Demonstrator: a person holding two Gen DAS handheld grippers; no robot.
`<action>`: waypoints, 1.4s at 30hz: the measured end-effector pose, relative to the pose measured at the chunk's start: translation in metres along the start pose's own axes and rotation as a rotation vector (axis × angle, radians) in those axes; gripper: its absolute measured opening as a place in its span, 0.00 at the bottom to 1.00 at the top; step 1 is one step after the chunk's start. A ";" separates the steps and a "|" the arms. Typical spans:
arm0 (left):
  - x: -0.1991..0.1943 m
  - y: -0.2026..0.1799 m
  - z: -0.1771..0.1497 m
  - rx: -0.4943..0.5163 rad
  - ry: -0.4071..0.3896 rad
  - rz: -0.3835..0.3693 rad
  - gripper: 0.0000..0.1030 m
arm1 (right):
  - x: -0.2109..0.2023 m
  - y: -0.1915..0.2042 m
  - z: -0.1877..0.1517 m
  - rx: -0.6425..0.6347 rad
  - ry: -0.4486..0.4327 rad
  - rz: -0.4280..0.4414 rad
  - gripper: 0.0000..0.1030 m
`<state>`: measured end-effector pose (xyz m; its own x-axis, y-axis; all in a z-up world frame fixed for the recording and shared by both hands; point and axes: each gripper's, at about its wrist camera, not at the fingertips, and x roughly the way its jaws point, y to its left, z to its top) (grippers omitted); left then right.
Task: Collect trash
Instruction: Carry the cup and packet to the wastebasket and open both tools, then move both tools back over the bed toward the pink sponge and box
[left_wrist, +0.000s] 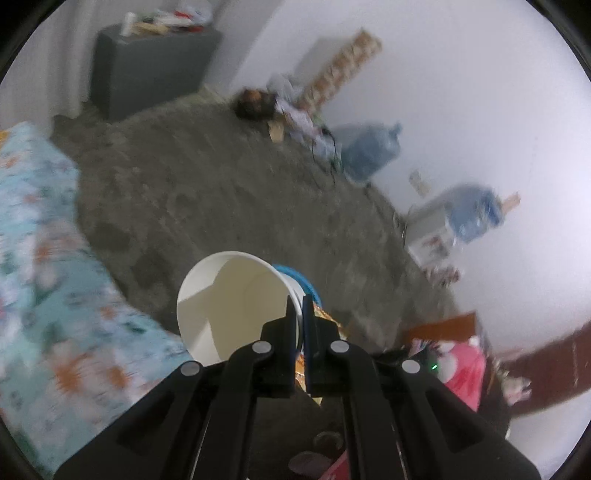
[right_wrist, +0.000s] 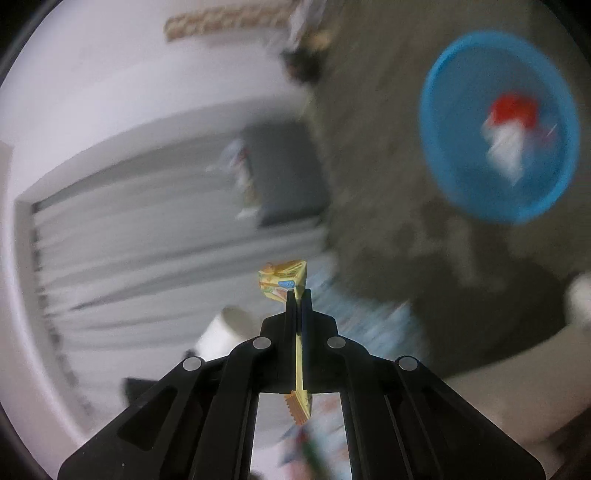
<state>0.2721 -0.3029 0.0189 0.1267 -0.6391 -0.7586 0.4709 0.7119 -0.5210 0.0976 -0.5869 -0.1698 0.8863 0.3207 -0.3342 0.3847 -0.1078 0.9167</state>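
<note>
Jaws of the left gripper (left_wrist: 300, 306) pinch the rim of a white cup (left_wrist: 236, 306), nearly closed. Right gripper (right_wrist: 298, 295) clamps a yellow wrapper (right_wrist: 284, 282); blue bin (right_wrist: 500, 125) sits far right.

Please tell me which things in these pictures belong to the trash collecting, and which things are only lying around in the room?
Belong to the job:
- white paper cup, pinched by the left gripper
- yellow wrapper, pinched by the right gripper
- blue bin, with trash inside

Only lying around:
- floral bedding
- water jugs
- grey cabinet
</note>
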 end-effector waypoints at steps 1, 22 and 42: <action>0.023 -0.007 0.001 0.019 0.032 0.013 0.02 | -0.006 -0.009 0.011 -0.002 -0.039 -0.038 0.01; 0.250 -0.020 -0.022 0.102 0.362 0.184 0.34 | -0.007 -0.129 0.106 0.057 -0.200 -0.467 0.50; -0.030 -0.035 -0.068 0.255 -0.057 0.090 0.74 | -0.040 0.055 -0.059 -0.592 -0.313 -0.557 0.84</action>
<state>0.1928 -0.2884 0.0334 0.2236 -0.5971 -0.7704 0.6593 0.6748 -0.3317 0.0680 -0.5497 -0.0928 0.6728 -0.1014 -0.7328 0.6628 0.5227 0.5362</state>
